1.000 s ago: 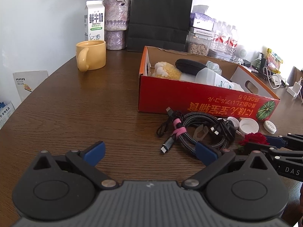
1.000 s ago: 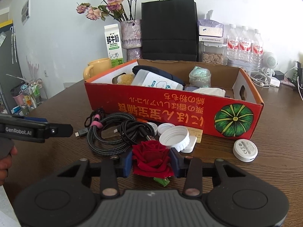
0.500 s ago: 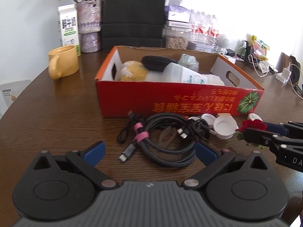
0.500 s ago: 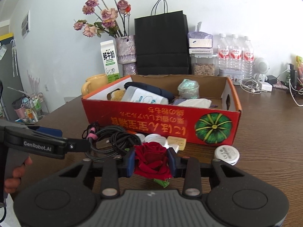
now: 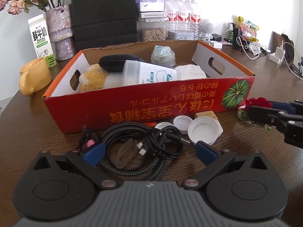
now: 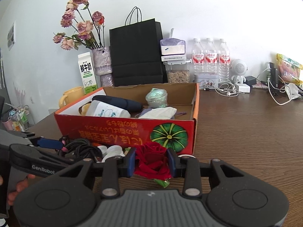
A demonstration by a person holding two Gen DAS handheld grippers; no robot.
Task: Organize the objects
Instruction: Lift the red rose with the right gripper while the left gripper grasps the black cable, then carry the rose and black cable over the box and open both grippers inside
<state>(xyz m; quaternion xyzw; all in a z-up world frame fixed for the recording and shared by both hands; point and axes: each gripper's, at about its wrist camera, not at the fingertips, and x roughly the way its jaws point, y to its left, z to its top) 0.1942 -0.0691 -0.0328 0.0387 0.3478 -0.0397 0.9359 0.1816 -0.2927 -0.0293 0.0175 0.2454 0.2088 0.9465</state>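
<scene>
Right wrist view: right claw [image 6: 151, 162] clamps a red rose [image 6: 151, 160], held just in front of the red cardboard box [image 6: 121, 130], not yet inside. Left claw [image 5: 149, 151] gapes empty over the coiled cables [image 5: 136, 145] on the table [image 5: 37, 124]. Bottle caps [image 5: 203, 130] also left outside. Box already holds a bottle, pouch, plush. Judged partway done.
</scene>
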